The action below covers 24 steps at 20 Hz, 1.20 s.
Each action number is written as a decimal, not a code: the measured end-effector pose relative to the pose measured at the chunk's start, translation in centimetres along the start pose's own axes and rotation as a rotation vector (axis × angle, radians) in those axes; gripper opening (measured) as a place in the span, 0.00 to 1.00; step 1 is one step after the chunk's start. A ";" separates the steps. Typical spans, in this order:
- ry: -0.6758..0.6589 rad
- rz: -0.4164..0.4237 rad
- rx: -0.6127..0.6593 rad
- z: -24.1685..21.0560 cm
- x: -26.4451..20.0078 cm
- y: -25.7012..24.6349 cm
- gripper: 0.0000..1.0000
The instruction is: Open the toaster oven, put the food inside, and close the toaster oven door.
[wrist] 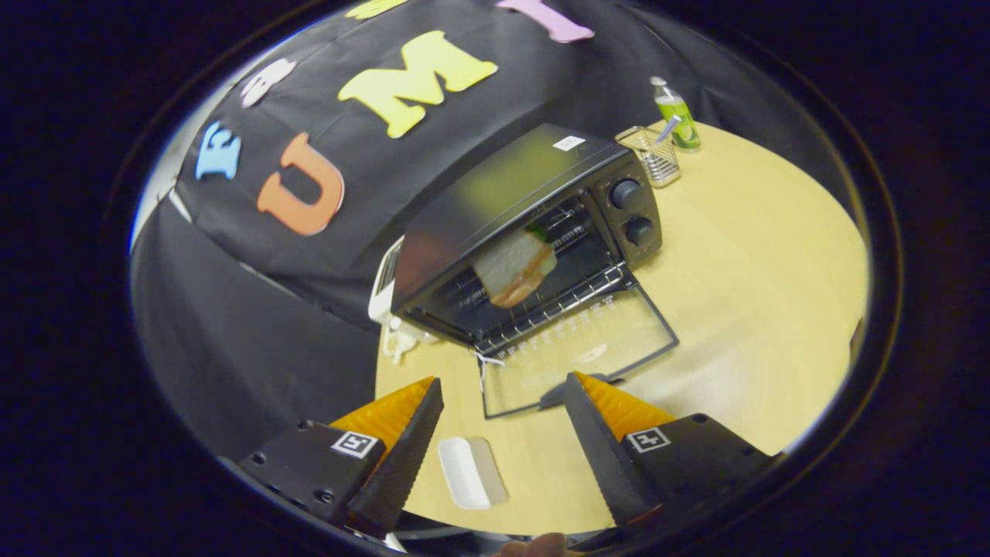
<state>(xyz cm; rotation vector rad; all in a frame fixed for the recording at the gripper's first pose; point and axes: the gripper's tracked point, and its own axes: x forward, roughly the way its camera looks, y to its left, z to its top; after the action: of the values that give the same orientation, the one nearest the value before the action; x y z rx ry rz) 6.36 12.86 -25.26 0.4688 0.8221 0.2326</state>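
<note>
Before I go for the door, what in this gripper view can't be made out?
- Toaster oven: its rear and the white item behind it are hidden by its body.
- Sandwich: blurred; whether it sits flat on the rack is unclear.
- Door: handle partly covered by a finger.
- Wire basket and bottle: too small for contents or label.
- Gripper: open, holding nothing.
</note>
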 end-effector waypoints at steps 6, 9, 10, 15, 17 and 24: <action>-0.051 -0.138 -0.300 -3.9 -1.7 -2.8 1.00; -0.053 -0.186 -0.331 -5.5 0.1 -4.7 1.00; -0.051 -0.197 -0.349 -6.0 0.9 -5.5 1.00; -0.043 -0.234 -0.377 -7.4 4.9 -8.2 1.00; -0.049 -0.240 -0.374 -7.3 6.8 -8.9 1.00; -0.012 -0.227 -0.401 -8.3 11.1 -9.3 1.00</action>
<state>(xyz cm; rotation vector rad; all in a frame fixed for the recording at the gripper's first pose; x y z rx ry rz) 7.71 11.43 -41.86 -0.0001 0.7860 0.1777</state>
